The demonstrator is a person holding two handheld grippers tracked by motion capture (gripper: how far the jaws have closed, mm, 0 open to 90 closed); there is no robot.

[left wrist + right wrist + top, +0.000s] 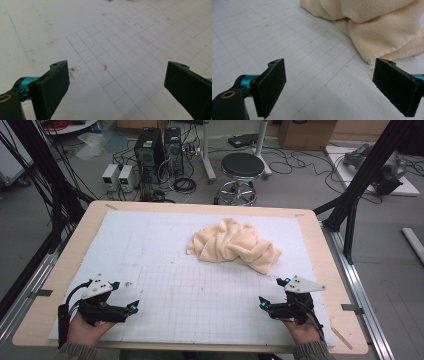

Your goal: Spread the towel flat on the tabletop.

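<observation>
Jaws stand wide apart and empty on both the left gripper [131,308] and the right gripper [269,293], each resting low at the near edge of the worktop [65,270]. The towel [233,244] lies crumpled at mid-worktop, nearer the right gripper. Judged step: approach not begun. Next move calls for reaching forward to a towel edge.

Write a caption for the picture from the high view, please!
Crumpled cream towel waits on a white gridded mat while the left gripper and right gripper rest open nearby.
</observation>
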